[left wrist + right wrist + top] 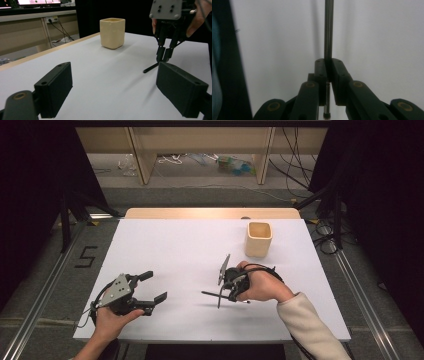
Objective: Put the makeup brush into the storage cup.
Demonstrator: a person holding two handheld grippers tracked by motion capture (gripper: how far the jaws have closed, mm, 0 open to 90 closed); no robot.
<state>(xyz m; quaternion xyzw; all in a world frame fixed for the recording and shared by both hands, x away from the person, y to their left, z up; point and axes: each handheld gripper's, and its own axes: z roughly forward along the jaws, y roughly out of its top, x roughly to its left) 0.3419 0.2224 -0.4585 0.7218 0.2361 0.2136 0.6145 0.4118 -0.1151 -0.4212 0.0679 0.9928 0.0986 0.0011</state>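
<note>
White table (165, 245) bare apart from cup. Cream cup (258, 239) stood upright, empty as seen. Left gripper (152, 290) held wide open, nothing gripped, well away from cup. Right gripper (223, 294) clamped on thin dark rod (212, 294), near cup. Rod judged lifted; placing in cup left.

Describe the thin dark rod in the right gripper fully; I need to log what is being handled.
The rod is thin, straight, dark and round, metallic-looking with a dull sheen. The right gripper is shut on it near one end, pads pressing both sides; a short stub with a small knob sticks out behind them. In the high view it lies roughly level, pointing left just above the white table; whether its tip touches cannot be told.
</note>
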